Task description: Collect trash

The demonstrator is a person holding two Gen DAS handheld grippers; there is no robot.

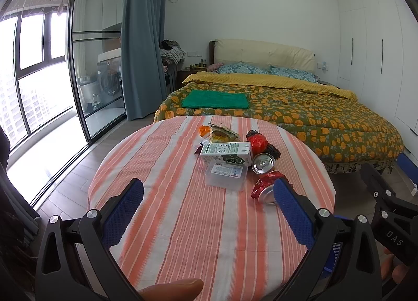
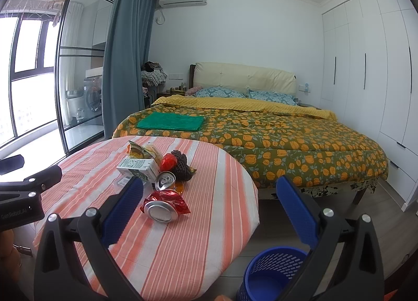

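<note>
Trash pile: a cluster sits toward the far middle of the desk (image 1: 183, 222), which wears an orange-and-white striped cloth.
Nearest piece: the crushed red can (image 2: 164, 205) lies on its side at the near edge of the cluster, shiny end toward the cameras, apart from the rest.
Behind it: a second can (image 2: 165, 180) on its side, a milk carton (image 1: 226, 153) lying flat, a clear plastic box (image 1: 226, 174) in front of the carton, a red wrapper (image 1: 257, 143), a dark knitted thing (image 2: 183, 163) and a snack bag (image 1: 223, 135) at the back.
Bin: a blue perforated waste basket (image 2: 274, 275) stands on the floor just beside the desk edge, on the right; it looks empty as far as its inside shows.
Left tongs (image 1: 209, 212): spread wide, holding nothing, hovering over the near desk, short of the pile.
Right tongs (image 2: 209, 209): likewise parted and unloaded, above the desk's right edge with the crushed can just inside its left finger.
Step in hand: likely the first pick; nothing appears collected yet.
How to do it well: take the crushed can with the right tongs, pinching across its flattened body rather than its slick end, then swing it right and down over the basket before letting go.
In the way: the second can lies near and could roll if nudged; the cloth may drag.
Around: a bed (image 2: 287, 144) with a flowered quilt stands well behind the desk.
</note>
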